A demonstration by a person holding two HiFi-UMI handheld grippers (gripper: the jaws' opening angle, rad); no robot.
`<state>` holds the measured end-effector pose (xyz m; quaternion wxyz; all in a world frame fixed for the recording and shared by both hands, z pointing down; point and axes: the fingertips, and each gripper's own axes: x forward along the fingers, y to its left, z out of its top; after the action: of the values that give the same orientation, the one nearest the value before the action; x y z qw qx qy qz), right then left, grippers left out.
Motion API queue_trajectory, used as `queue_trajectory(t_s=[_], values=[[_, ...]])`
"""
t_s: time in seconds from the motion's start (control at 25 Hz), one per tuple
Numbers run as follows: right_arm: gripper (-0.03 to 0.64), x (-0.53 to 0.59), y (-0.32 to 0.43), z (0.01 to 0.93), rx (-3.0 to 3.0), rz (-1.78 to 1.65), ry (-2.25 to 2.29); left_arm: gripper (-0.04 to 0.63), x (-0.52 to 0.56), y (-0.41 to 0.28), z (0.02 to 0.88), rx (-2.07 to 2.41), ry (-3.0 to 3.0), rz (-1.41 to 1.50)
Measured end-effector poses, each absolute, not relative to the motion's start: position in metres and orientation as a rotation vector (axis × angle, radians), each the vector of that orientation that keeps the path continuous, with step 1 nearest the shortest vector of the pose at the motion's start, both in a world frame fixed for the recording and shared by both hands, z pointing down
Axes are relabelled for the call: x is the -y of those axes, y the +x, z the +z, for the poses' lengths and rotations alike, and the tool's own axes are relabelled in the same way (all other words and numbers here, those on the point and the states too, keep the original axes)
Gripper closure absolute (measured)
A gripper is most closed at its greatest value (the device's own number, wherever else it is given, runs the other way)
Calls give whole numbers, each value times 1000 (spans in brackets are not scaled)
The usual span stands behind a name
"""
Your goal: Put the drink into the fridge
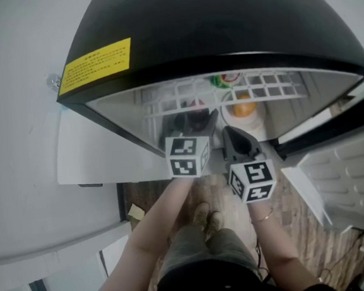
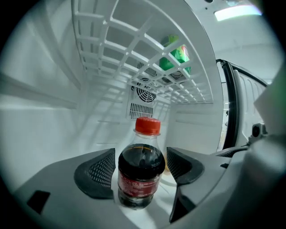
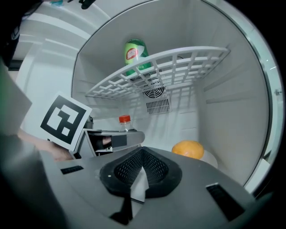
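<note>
A small cola bottle (image 2: 139, 172) with a red cap stands upright on the white floor of the fridge (image 2: 53, 134). My left gripper (image 2: 140, 157) is inside the fridge with one jaw on each side of the bottle. It is open, and a thin gap shows at each pad. In the right gripper view only the bottle's cap (image 3: 124, 119) shows, behind the left gripper (image 3: 114, 139). My right gripper (image 3: 142, 153) sits to the right of it at the fridge mouth, shut with nothing in it. From the head view both grippers, left (image 1: 196, 123) and right (image 1: 235, 138), reach into the opening.
A green can (image 3: 136, 56) lies on the white wire shelf (image 3: 178, 65) above. An orange (image 3: 188, 149) rests on a white plate (image 3: 211, 157) at the right of the fridge floor. A fan vent (image 2: 145, 95) is in the back wall. The open door (image 1: 342, 172) stands to the right.
</note>
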<state>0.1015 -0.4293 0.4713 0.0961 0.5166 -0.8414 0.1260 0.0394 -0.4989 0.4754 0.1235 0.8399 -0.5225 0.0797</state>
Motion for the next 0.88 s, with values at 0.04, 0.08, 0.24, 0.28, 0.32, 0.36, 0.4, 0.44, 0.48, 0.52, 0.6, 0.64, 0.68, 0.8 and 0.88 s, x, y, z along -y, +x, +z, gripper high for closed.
queue_trajectory(t_s=[0.04, 0.08, 0.24, 0.28, 0.32, 0.36, 0.4, 0.44, 0.48, 0.52, 0.6, 0.64, 0.68, 0.8, 0.88], values=[[614, 427, 101, 468, 2499, 365, 1528, 245, 495, 37, 473, 1532, 2448, 231], [614, 425, 102, 464, 2503, 357, 1527, 245, 491, 36, 470, 1536, 2447, 223], [614, 417, 105, 450, 2515, 327, 1526, 245, 474, 31, 460, 1535, 2454, 192], [614, 414, 105, 448, 2517, 323, 1522, 247, 468, 30, 458, 1535, 2456, 187], [614, 412, 105, 445, 2520, 319, 1518, 247, 463, 29, 455, 1530, 2456, 176], [614, 410, 105, 442, 2522, 315, 1516, 247, 458, 30, 451, 1520, 2455, 162], [614, 408, 105, 439, 2525, 310, 1516, 247, 452, 31, 448, 1506, 2456, 146], [614, 405, 105, 436, 2527, 305, 1516, 249, 446, 32, 444, 1490, 2461, 135], [614, 403, 106, 432, 2531, 299, 1516, 249, 440, 35, 441, 1476, 2470, 127], [614, 400, 106, 428, 2535, 294, 1517, 250, 435, 36, 438, 1468, 2482, 120], [614, 396, 106, 420, 2554, 302, 1518, 250, 429, 39, 429, 1468, 2505, 104], [614, 394, 106, 416, 2567, 314, 1519, 252, 425, 39, 424, 1471, 2513, 92], [614, 392, 106, 411, 2580, 323, 1521, 253, 422, 39, 419, 1475, 2517, 76], [614, 385, 106, 396, 2617, 320, 1510, 288, 413, 37, 407, 1488, 2520, 30], [614, 380, 104, 388, 2640, 313, 1495, 369, 408, 35, 401, 1499, 2526, 15]])
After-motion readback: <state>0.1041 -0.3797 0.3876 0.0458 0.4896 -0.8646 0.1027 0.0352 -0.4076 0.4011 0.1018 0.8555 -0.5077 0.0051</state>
